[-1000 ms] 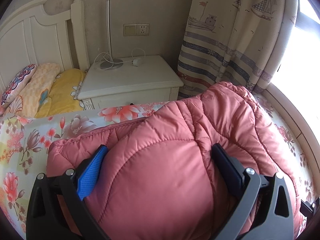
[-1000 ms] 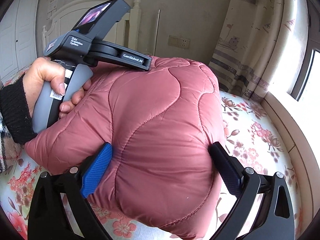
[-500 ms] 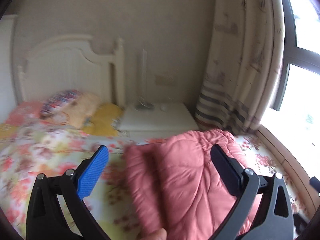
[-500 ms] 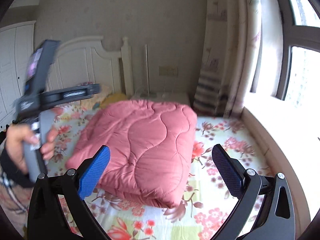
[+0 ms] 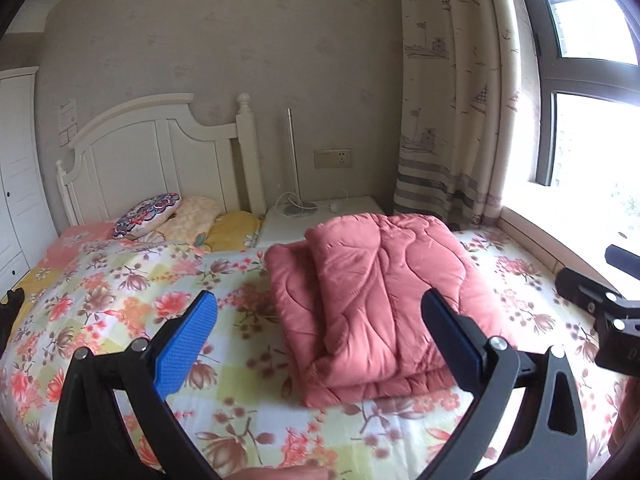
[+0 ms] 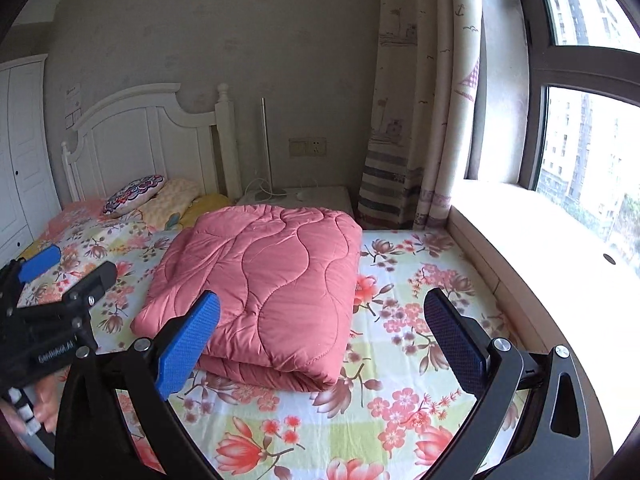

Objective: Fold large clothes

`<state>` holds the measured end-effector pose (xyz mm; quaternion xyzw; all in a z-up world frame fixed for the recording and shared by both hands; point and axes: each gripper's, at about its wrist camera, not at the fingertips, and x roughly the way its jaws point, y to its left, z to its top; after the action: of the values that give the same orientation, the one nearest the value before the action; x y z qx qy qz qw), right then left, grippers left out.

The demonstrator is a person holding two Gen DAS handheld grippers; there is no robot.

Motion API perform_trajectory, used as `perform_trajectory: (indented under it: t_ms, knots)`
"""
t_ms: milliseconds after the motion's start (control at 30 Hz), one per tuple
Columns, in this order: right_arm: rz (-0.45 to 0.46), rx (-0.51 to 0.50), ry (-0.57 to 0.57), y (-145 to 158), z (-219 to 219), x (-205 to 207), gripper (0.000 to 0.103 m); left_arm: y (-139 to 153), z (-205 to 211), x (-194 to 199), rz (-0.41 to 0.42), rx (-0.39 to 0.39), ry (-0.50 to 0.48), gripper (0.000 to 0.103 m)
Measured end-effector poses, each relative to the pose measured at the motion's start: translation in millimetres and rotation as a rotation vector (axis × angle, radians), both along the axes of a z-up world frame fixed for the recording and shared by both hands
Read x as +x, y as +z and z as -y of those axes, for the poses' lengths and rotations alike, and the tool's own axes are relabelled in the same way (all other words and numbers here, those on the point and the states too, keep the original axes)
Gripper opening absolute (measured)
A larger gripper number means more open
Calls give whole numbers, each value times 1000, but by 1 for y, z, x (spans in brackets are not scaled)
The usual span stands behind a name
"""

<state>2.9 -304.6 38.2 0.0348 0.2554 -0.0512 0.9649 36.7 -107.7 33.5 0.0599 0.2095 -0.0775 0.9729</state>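
Note:
A pink quilted padded garment (image 5: 380,292) lies folded in a thick rectangular bundle on the floral bedsheet (image 5: 120,300). My left gripper (image 5: 320,340) is held above the bed in front of the bundle, open, nothing between its fingers. In the right wrist view the same bundle (image 6: 272,280) sits ahead and slightly left of my right gripper (image 6: 320,340), which is also open and holds nothing. The left gripper (image 6: 70,270) shows at that view's left edge, a hand (image 6: 24,412) on its handle. Part of the right gripper (image 5: 592,268) shows at the left wrist view's right edge.
Pillows (image 5: 148,210) lie by the white headboard (image 5: 160,160). A white bedside table (image 5: 320,216) with a thin lamp (image 5: 294,160) stands behind the bundle. A curtain (image 5: 448,120) and a window sill (image 6: 540,232) border the bed's right side.
Both grippers have let go of the pink garment and drawn back and up. The bundle, bunched between the fingers a second ago, now lies flat on the bed.

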Motion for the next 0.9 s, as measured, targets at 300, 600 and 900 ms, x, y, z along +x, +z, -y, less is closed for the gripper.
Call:
perform_trajectory:
  t_ms: [300, 600, 900]
  knots:
    - [-6, -8, -2, -1, -3, -3, 99, -3, -2, 2, -25, -20, -11, 101]
    - [-15, -6, 15, -1, -8, -2, 99, -2, -5, 2, -22, -25, -8, 101]
    - [-19, -1, 16, -2, -7, -1, 99, 0, -6, 4, -31, -30, -2, 101]
